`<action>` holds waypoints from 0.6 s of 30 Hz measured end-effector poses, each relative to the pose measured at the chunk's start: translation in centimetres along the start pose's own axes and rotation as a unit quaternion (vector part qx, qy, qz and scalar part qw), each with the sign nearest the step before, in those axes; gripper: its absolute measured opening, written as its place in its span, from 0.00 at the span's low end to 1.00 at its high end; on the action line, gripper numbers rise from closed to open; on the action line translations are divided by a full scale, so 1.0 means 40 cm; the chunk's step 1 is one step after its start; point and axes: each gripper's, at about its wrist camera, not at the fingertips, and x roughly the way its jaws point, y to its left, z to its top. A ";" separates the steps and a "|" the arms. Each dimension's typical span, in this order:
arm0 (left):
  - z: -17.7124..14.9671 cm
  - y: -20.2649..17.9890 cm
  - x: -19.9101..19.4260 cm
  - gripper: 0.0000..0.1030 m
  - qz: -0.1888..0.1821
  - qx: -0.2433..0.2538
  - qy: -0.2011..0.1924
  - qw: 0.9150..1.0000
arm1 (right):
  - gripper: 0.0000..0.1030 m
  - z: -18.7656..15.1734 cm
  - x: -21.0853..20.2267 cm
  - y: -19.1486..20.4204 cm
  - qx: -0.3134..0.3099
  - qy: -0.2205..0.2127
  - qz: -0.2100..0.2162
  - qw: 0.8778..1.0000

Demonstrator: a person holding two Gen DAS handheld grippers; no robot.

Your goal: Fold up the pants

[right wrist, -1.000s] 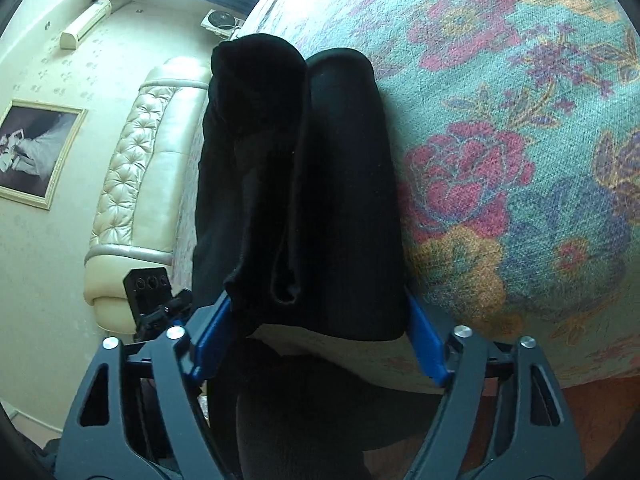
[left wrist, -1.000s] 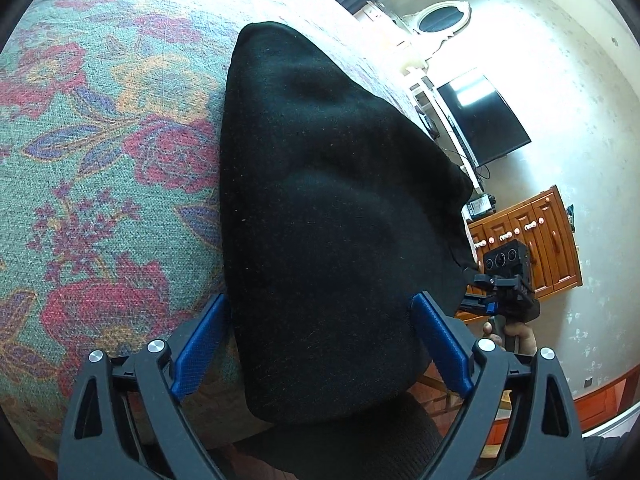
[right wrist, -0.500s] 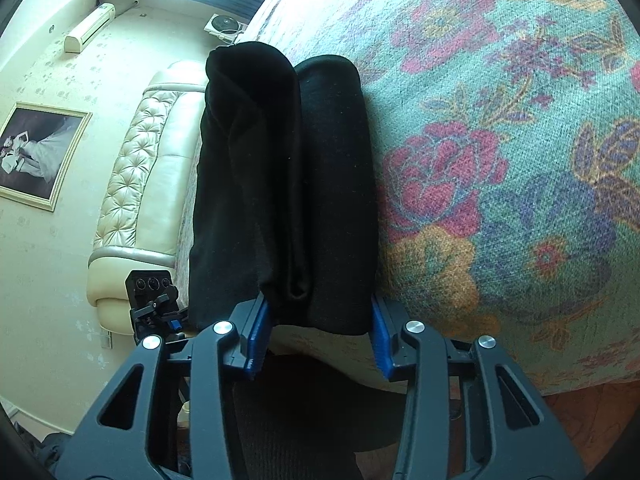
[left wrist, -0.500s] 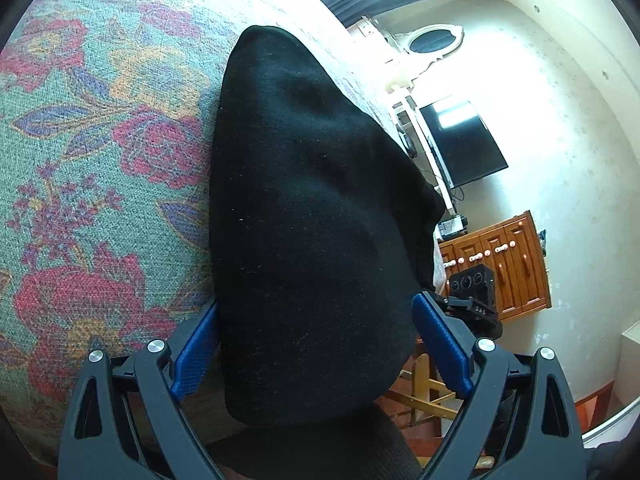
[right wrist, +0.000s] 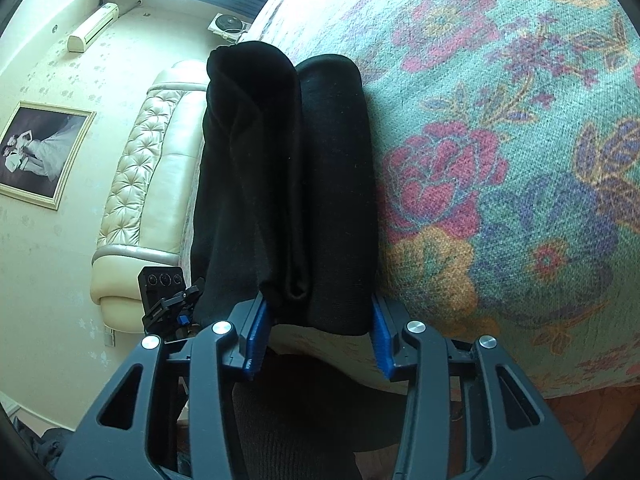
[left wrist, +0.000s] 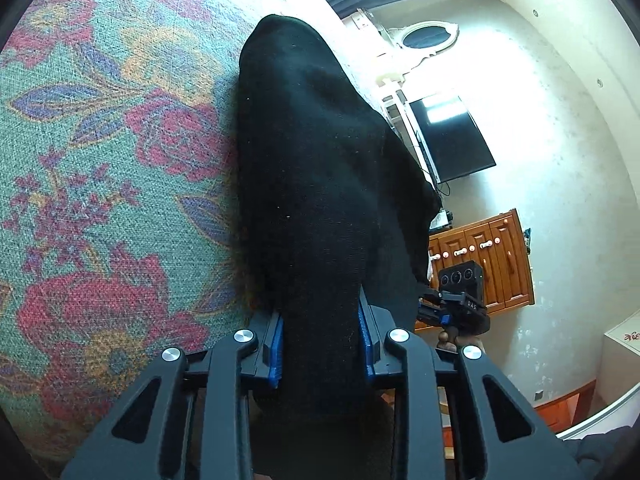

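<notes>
The black pants (left wrist: 320, 184) lie folded lengthwise on a floral bedspread (left wrist: 100, 168). My left gripper (left wrist: 322, 344) is shut on the near end of the pants, its blue pads pressed against the bunched cloth. In the right wrist view the pants (right wrist: 288, 184) show two stacked layers. My right gripper (right wrist: 318, 336) is shut on their near end, the pads squeezing both sides. Each gripper shows small in the other's view: the right gripper (left wrist: 460, 300), the left gripper (right wrist: 168, 296).
The bedspread (right wrist: 500, 140) covers the bed to the side of the pants. A padded cream headboard (right wrist: 136, 200) and a framed picture (right wrist: 40, 152) stand on one wall. A television (left wrist: 452, 136) and a wooden cabinet (left wrist: 484, 260) stand on the other.
Both grippers have closed from wide open onto the near end of the pants. The cloth between the left fingers has bunched narrower.
</notes>
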 end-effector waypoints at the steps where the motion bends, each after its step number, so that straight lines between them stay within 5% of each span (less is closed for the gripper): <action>1: 0.000 0.004 0.000 0.29 -0.005 -0.004 0.000 1.000 | 0.41 0.000 0.002 0.003 -0.001 0.000 0.001 1.000; 6: 0.017 0.014 -0.035 0.55 -0.018 0.015 0.003 1.000 | 0.56 0.000 -0.012 -0.010 0.012 -0.003 0.027 1.000; 9: 0.044 0.007 -0.067 0.77 -0.031 0.018 -0.025 0.999 | 0.78 0.026 -0.053 0.034 -0.030 -0.028 -0.029 0.999; 11: 0.064 -0.003 -0.087 0.79 -0.034 0.034 -0.048 0.998 | 0.85 0.054 -0.078 0.067 -0.060 -0.051 -0.062 0.995; 14: 0.111 0.005 -0.098 0.79 -0.050 0.032 -0.063 0.996 | 0.87 0.112 -0.080 0.085 -0.066 -0.069 -0.054 0.994; 18: 0.174 0.028 -0.053 0.79 -0.023 0.027 -0.041 0.999 | 0.87 0.189 -0.016 0.099 -0.077 -0.046 -0.048 0.995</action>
